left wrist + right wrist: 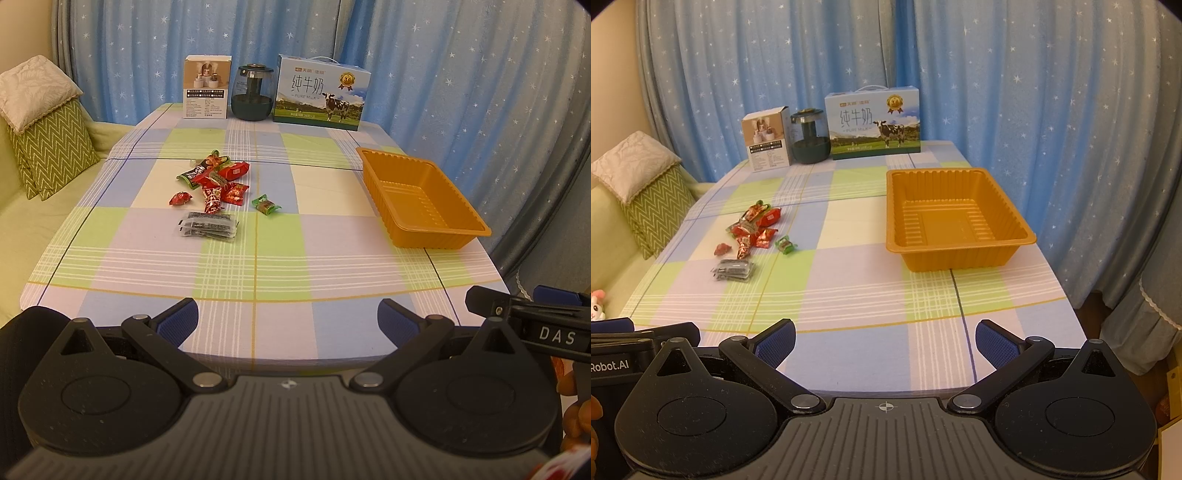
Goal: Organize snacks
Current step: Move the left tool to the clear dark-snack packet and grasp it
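Observation:
A pile of red snack packets [218, 179] [753, 227] lies left of the table's middle. Beside it sit a lone green candy [266, 204] [785, 244], a small red candy [181, 198] [723, 248] and a grey-black sachet pack [208, 226] [734, 269]. An empty orange plastic tray [424, 199] [955, 218] stands on the right side. My left gripper [288, 321] hovers open over the near table edge, far from the snacks. My right gripper [884, 338] is open too, at the near edge, nothing between its fingers.
At the table's far edge stand a white box [207, 86] [767, 138], a dark glass pot [253, 92] [809, 136] and a milk carton box [320, 92] [873, 122]. A sofa with cushions [48, 147] lies left. Blue curtains hang behind and right.

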